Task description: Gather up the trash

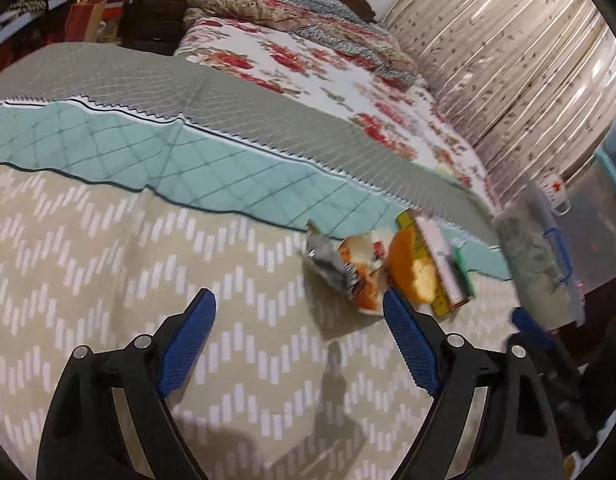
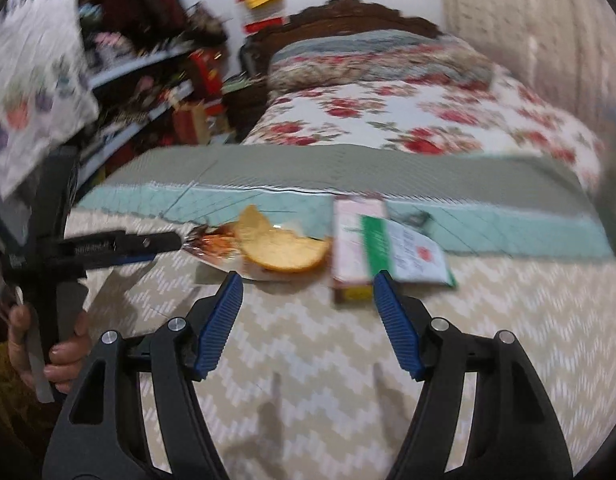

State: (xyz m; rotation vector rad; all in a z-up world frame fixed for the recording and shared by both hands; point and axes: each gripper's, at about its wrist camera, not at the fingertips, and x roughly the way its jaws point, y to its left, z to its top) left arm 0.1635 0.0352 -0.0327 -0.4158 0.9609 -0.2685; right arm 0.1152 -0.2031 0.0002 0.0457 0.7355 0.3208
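Trash lies in a small heap on the beige zigzag bedspread (image 2: pixel 308 360): a crumpled snack wrapper (image 1: pixel 340 268) (image 2: pixel 211 242), an orange peel (image 1: pixel 412 272) (image 2: pixel 283 248), a pink and yellow box (image 1: pixel 440 264) (image 2: pixel 356 248) and a green and white packet (image 1: pixel 462 264) (image 2: pixel 412 252). My left gripper (image 1: pixel 299 300) (image 2: pixel 163 249) is open, and its right finger ends just short of the wrapper and peel. My right gripper (image 2: pixel 308 280) is open too, with nothing between its fingers; its tips stop just before the peel and box. One of its blue fingers (image 1: pixel 528 326) shows at the right of the left wrist view.
A teal and grey quilt band (image 1: pixel 147 152) crosses the bed behind the trash, with a floral quilt (image 2: pixel 408 120) and pillows (image 2: pixel 368 60) beyond. Striped curtains (image 1: pixel 508 60) hang on the right. Cluttered shelves (image 2: pixel 147 80) stand on the left. A hand (image 2: pixel 63 356) holds the left gripper.
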